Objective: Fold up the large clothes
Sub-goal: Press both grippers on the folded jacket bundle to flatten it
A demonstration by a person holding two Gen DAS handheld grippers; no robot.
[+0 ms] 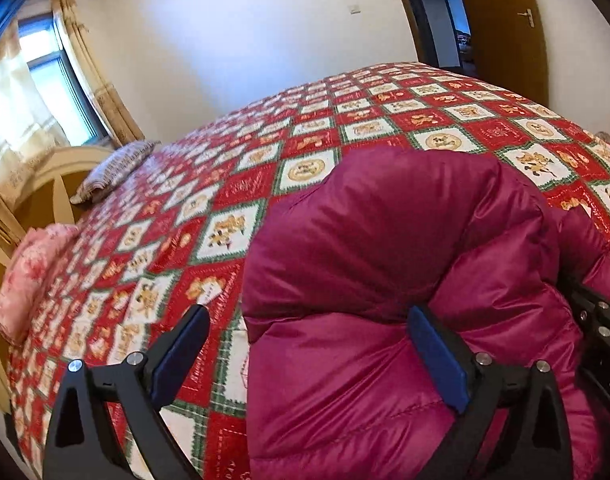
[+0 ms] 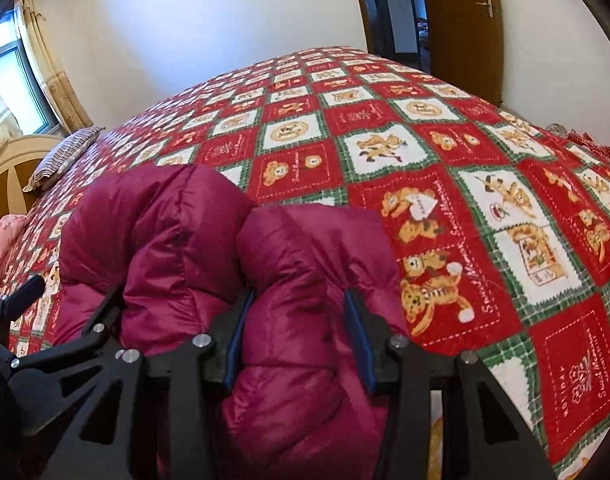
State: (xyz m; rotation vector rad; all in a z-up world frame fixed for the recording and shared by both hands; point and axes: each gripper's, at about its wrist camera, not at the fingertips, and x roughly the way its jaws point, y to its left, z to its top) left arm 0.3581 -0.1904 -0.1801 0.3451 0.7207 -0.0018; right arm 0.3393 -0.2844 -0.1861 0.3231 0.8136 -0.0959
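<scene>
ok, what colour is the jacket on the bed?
Magenta, a shiny quilted puffer jacket; clearest in the right wrist view.

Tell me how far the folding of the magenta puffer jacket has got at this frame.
Done: the magenta puffer jacket already lies bunched in doubled-over puffy lobes on the red patchwork bedspread. In hand: the right gripper pinches one lobe between its pads; the left gripper stands wide open at the jacket's edge, gripping nothing. Left: the bundle looks lumpy rather than flat, so flattening and a final fold probably remain.
</scene>
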